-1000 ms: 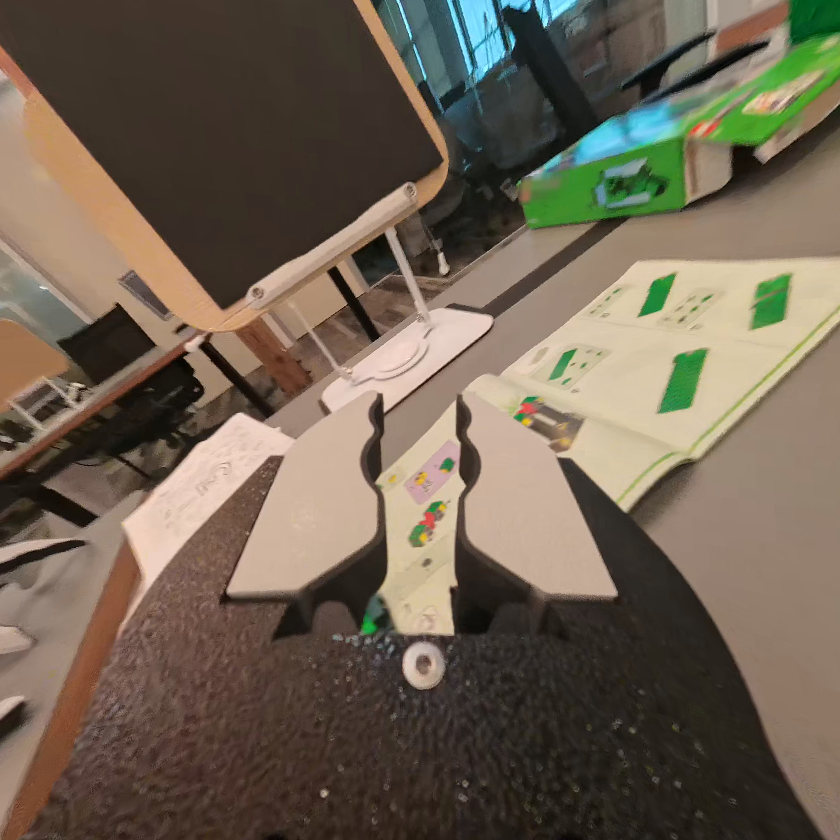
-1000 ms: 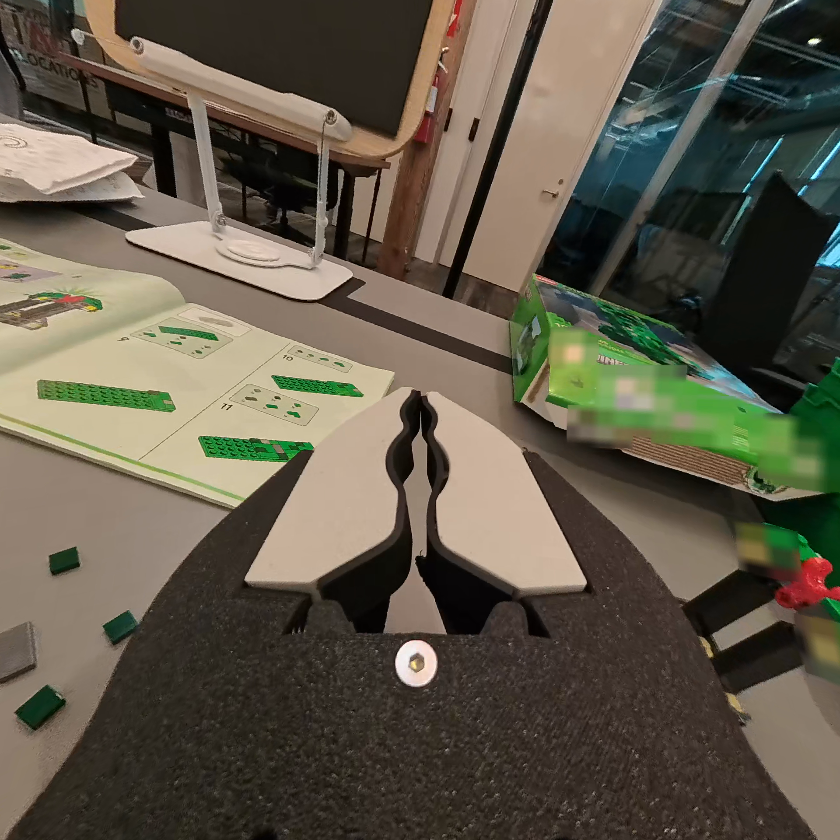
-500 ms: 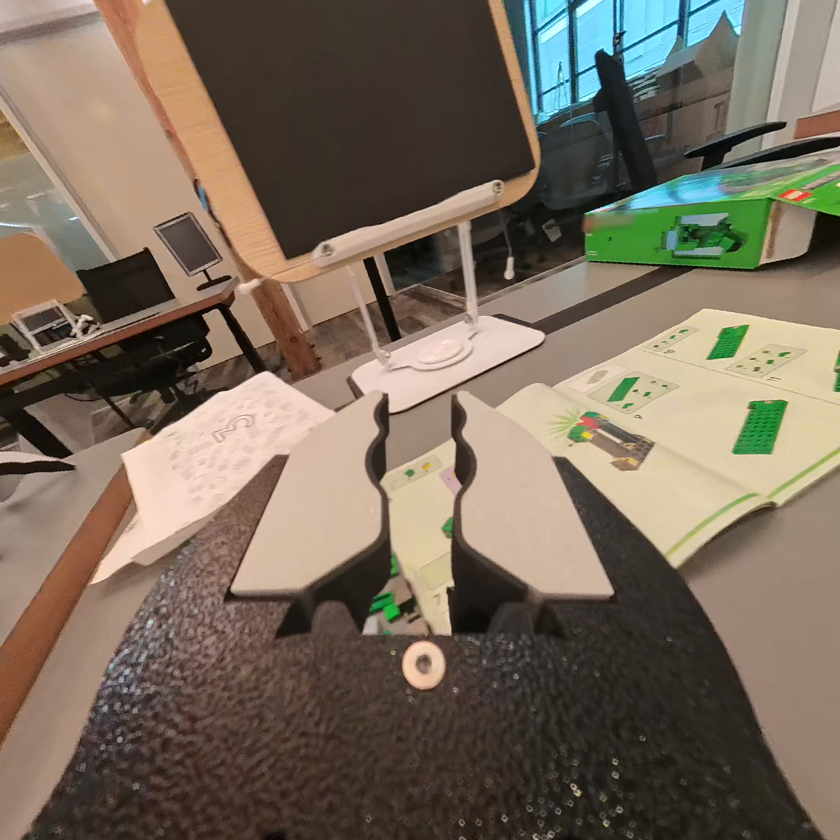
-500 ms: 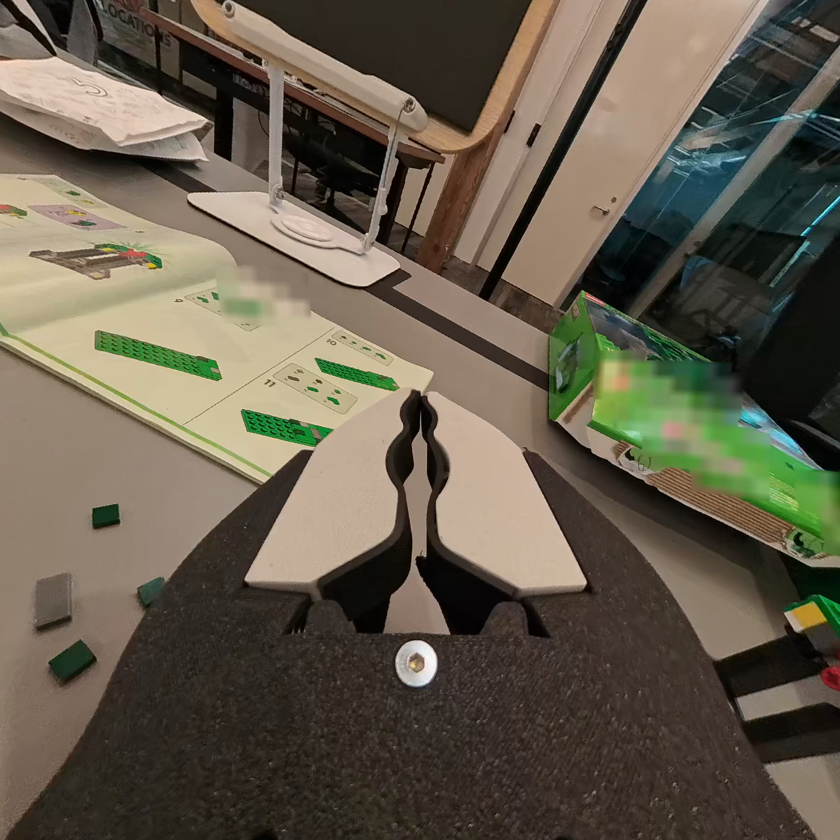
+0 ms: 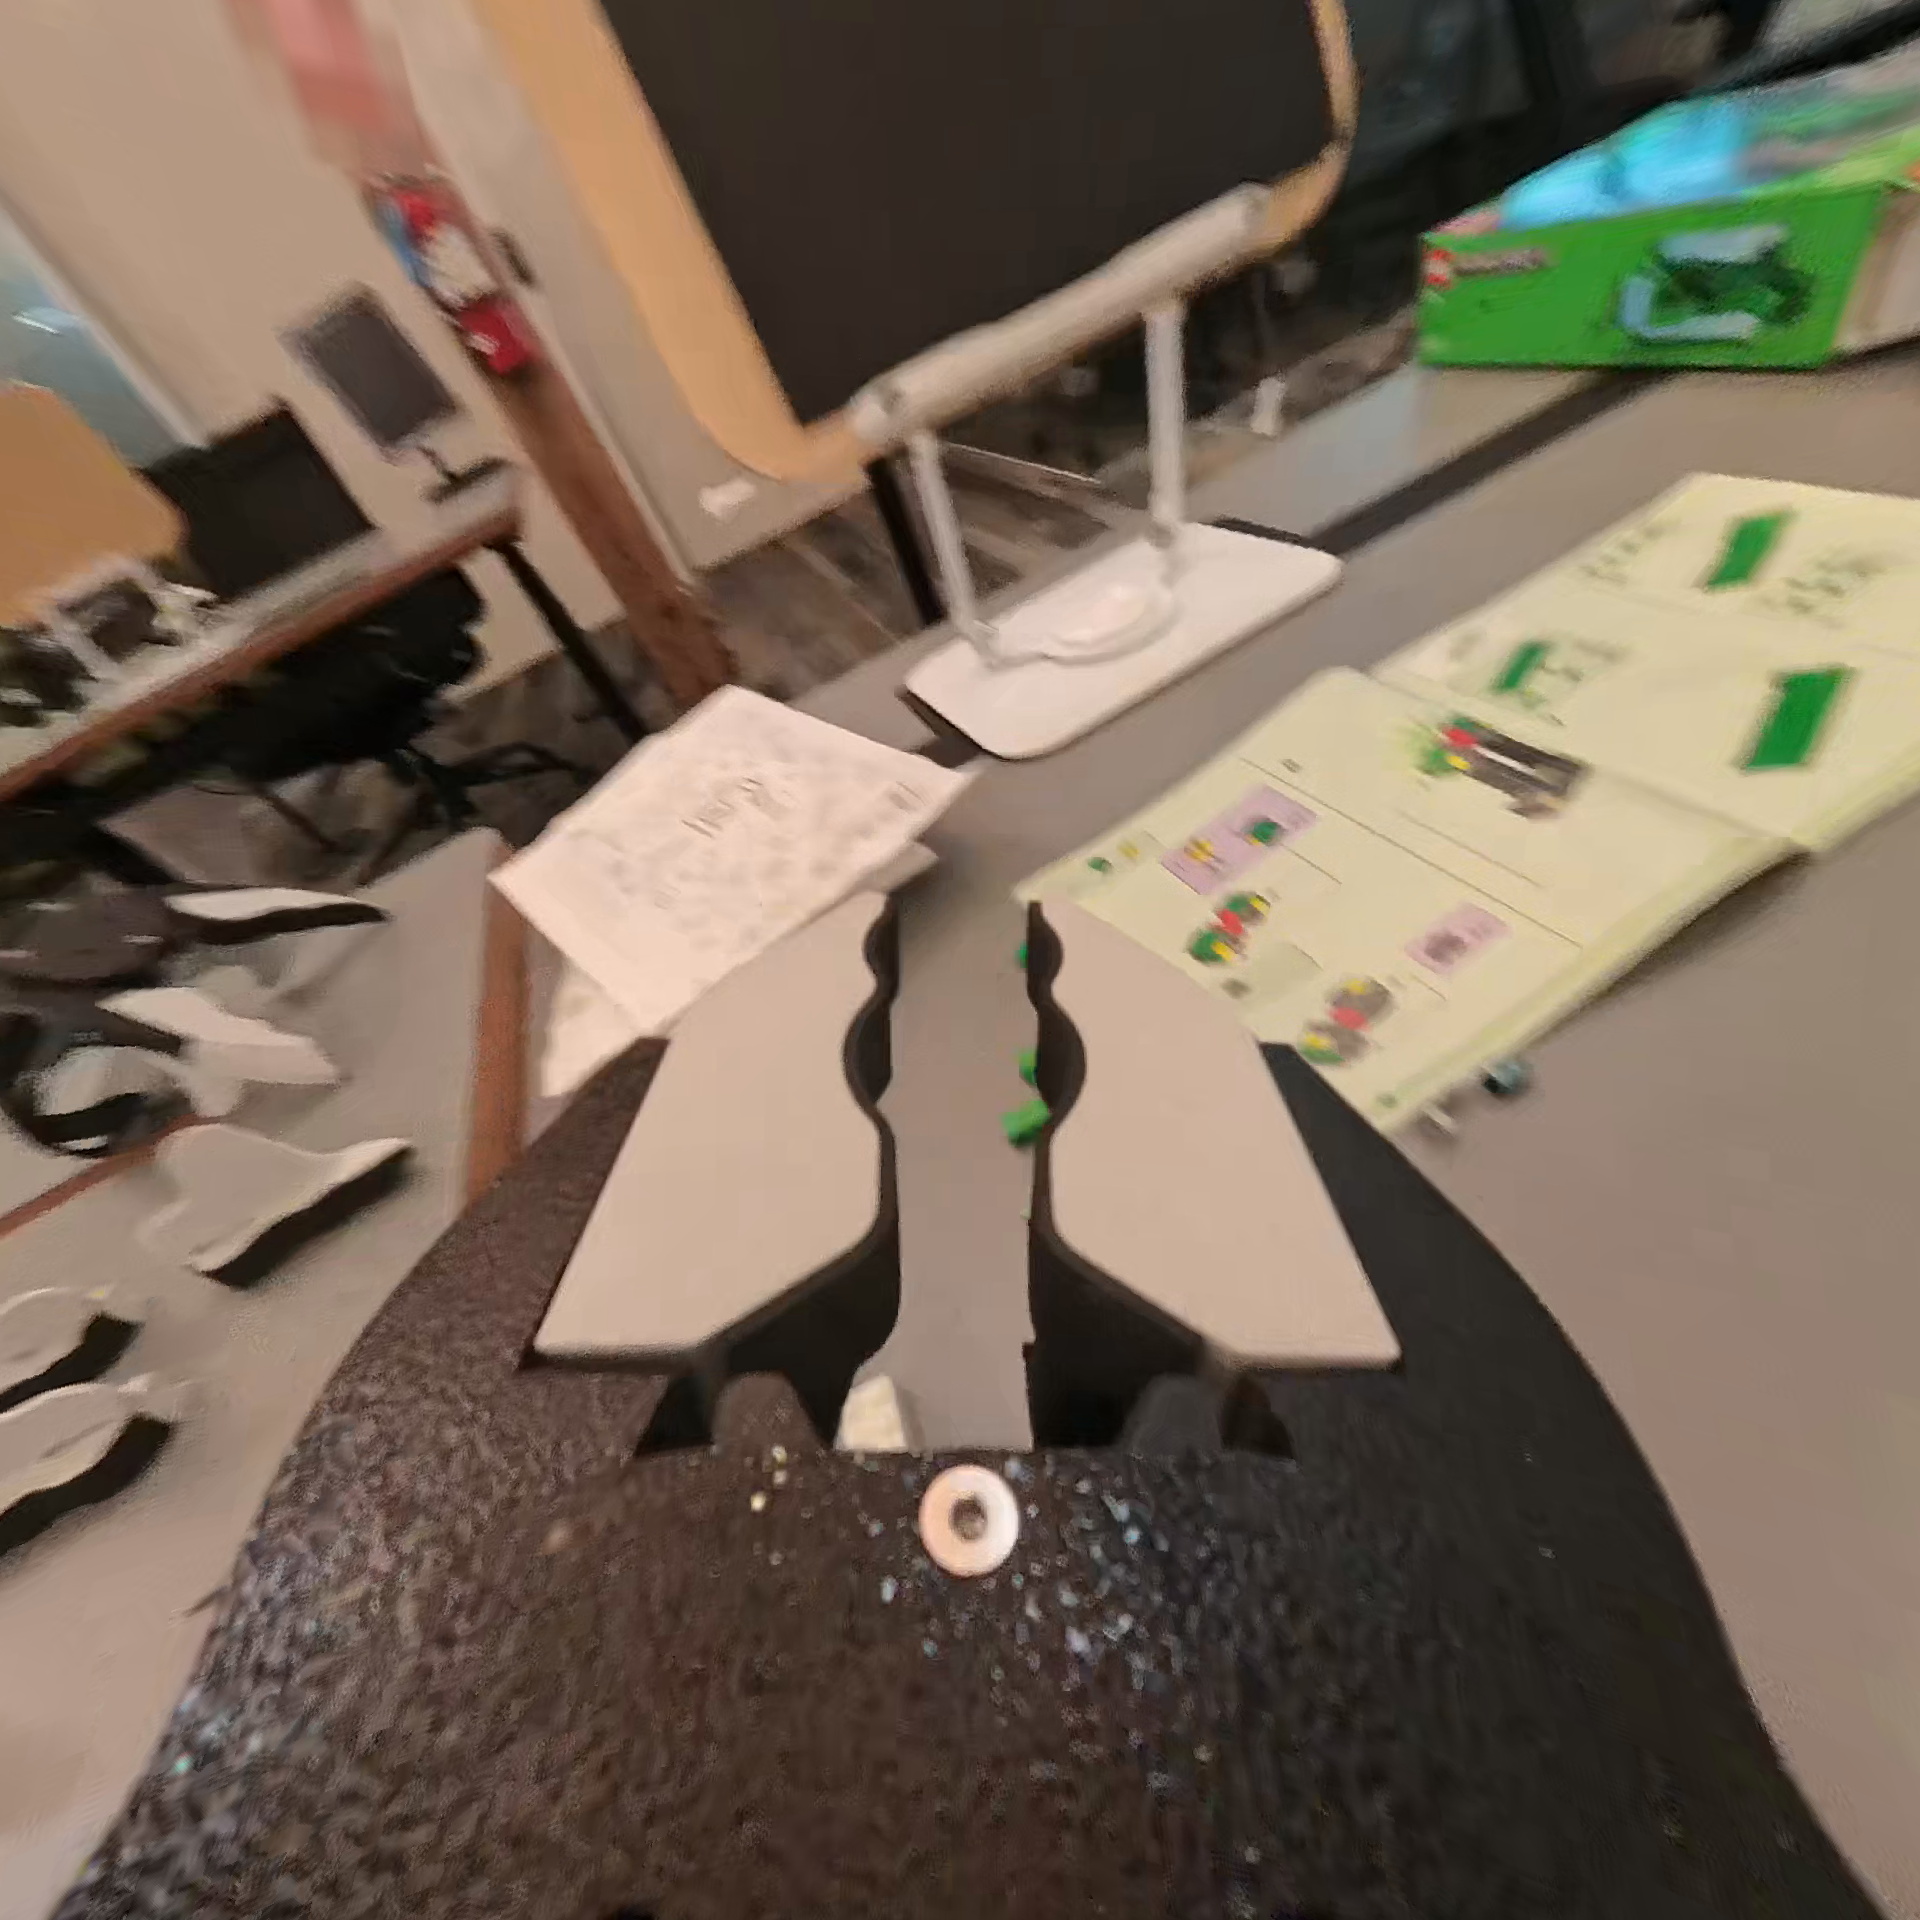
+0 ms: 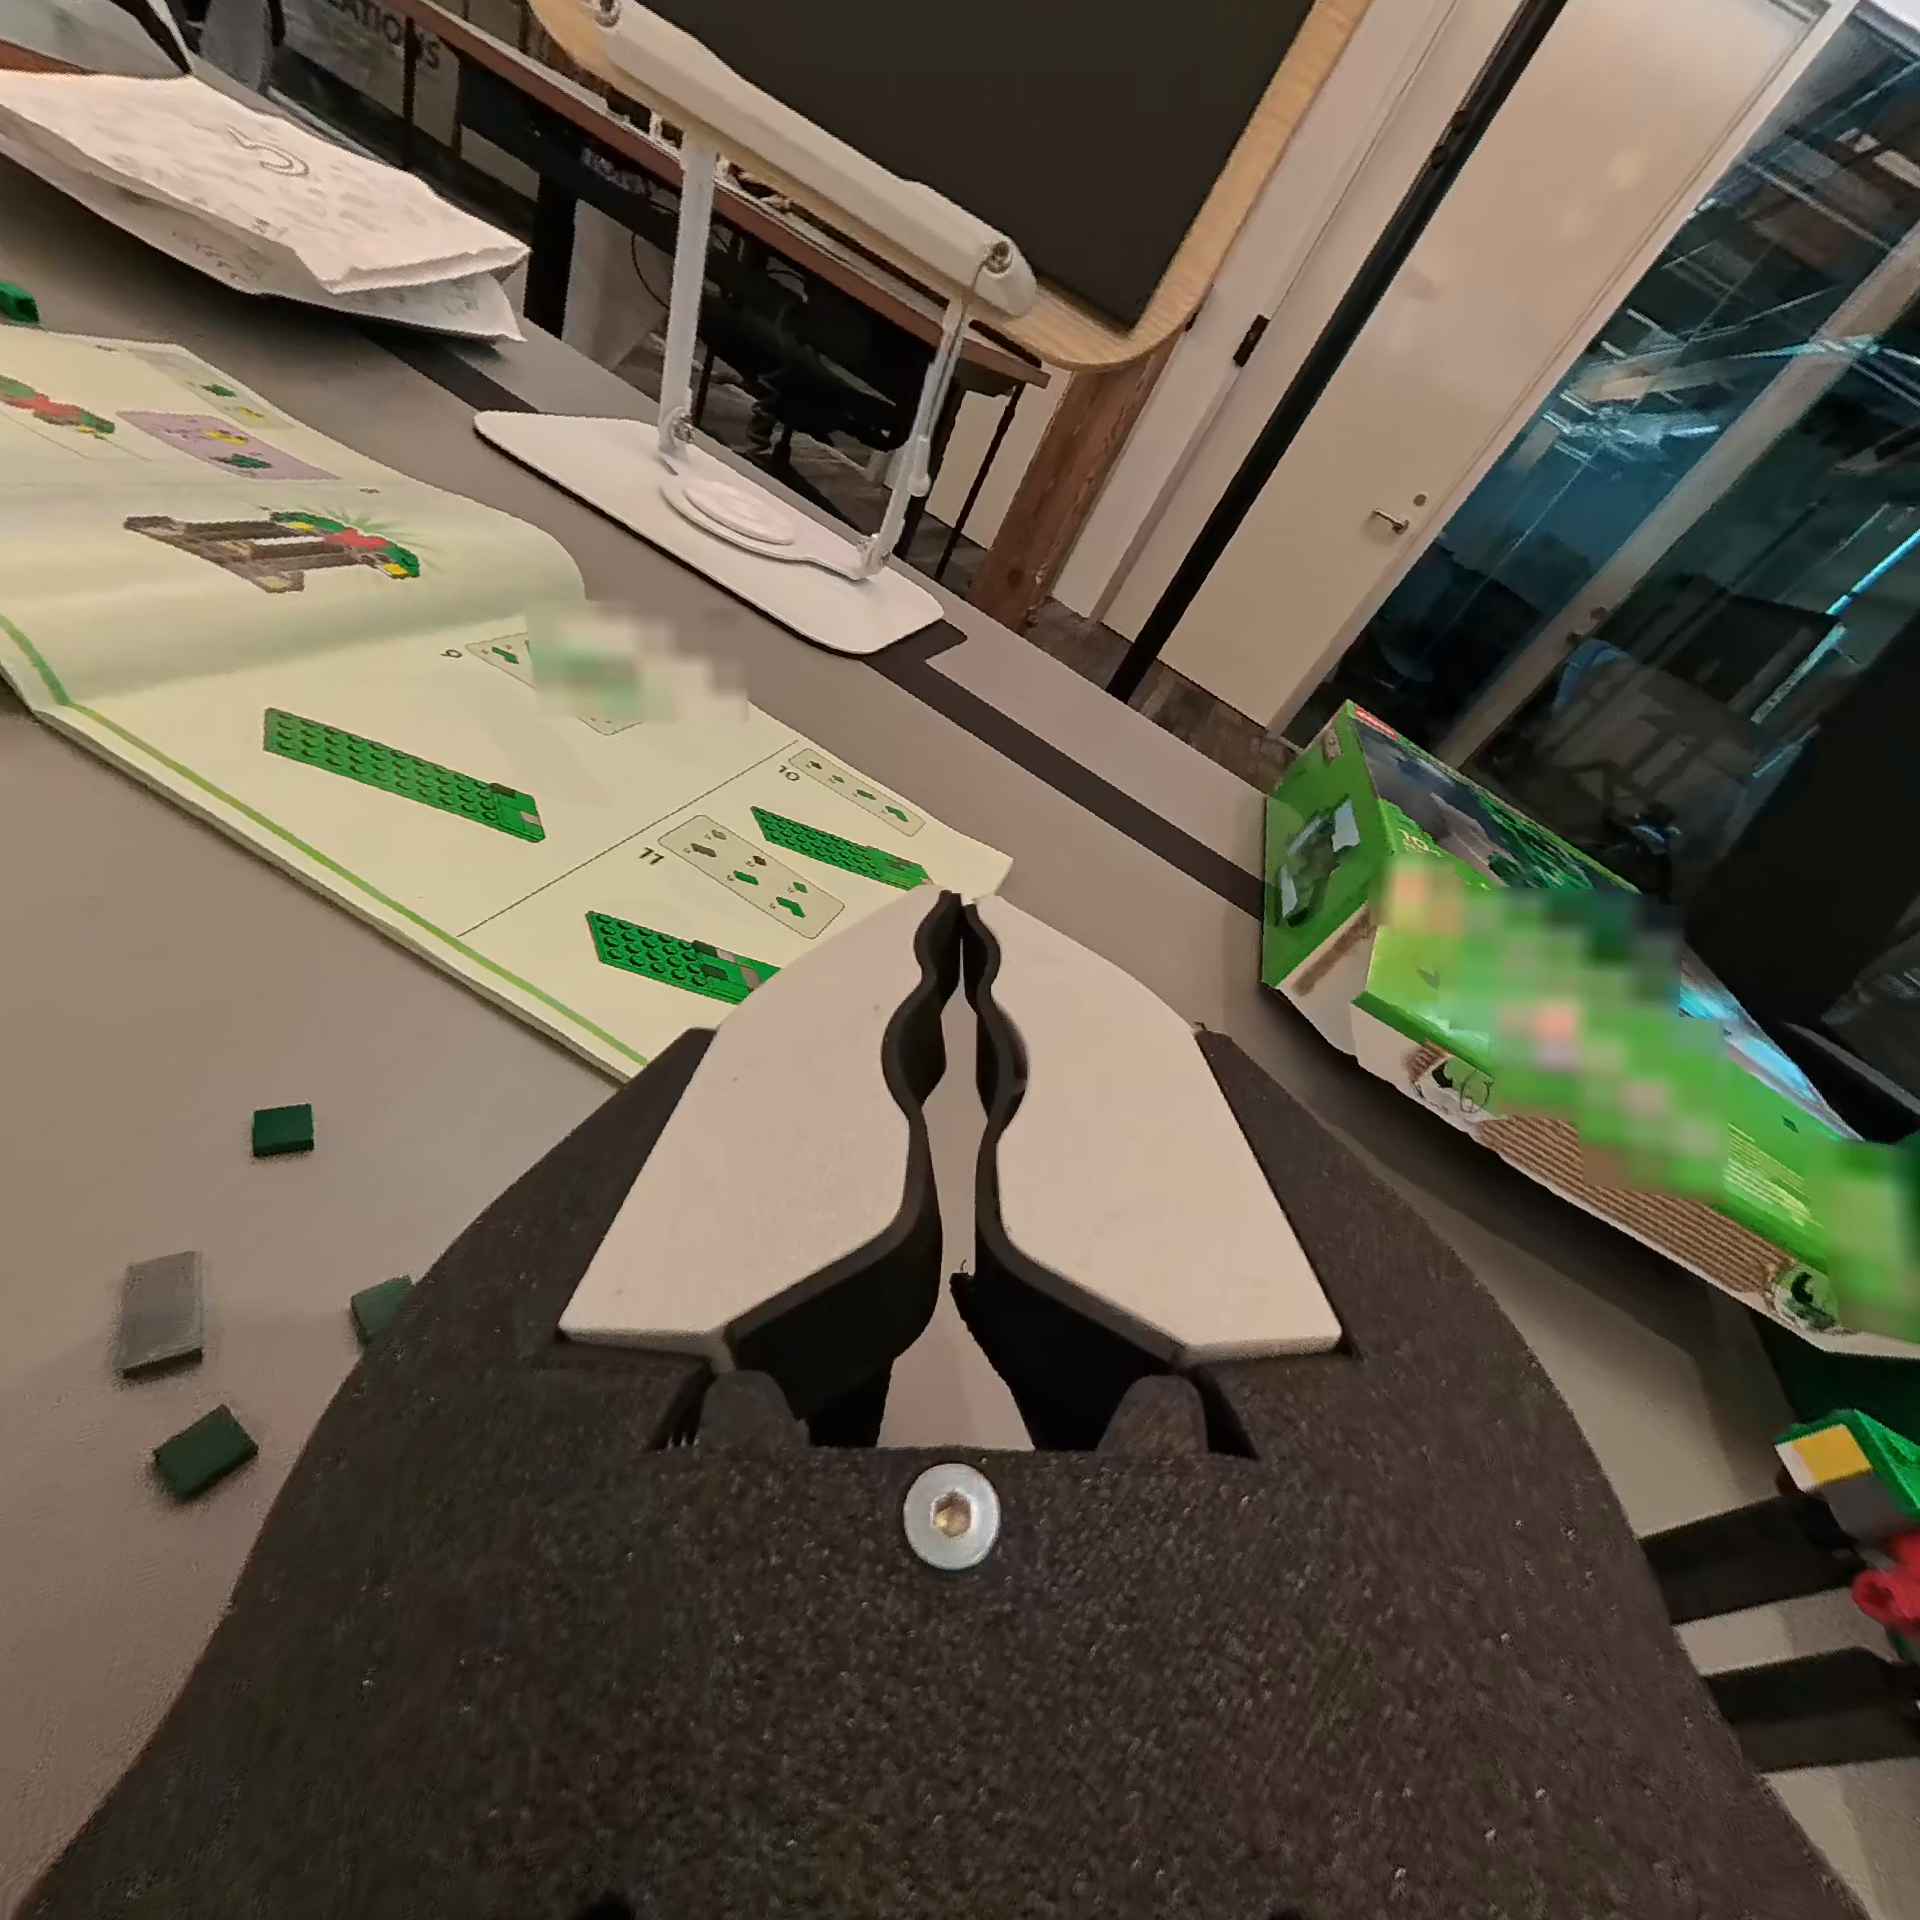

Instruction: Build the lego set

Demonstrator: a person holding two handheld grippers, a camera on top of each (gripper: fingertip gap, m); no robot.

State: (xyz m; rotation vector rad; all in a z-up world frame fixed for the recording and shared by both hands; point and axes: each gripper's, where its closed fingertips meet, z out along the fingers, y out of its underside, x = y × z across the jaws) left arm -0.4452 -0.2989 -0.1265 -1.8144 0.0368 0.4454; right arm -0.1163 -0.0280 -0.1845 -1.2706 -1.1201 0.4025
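Left gripper (image 5: pixel 961 920) released, jaws parted, nothing between; small green bricks (image 5: pixel 1023 1117) on desk (image 5: pixel 1662 1195) just beyond. Right gripper (image 6: pixel 958 914) clenched, tips touching, nothing held. Open instruction booklet (image 6: pixel 343 675) mid-desk; loose dark green tiles (image 6: pixel 283 1129) and grey tile (image 6: pixel 159 1312) nearer the front edge. Green set box (image 6: pixel 1455 935) toward far right edge. White stand (image 6: pixel 727 520) at far edge. Left view blurred.

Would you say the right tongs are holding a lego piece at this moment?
No, the right tongs are shut with nothing between them, and the dark green tiles lie loose on the table.
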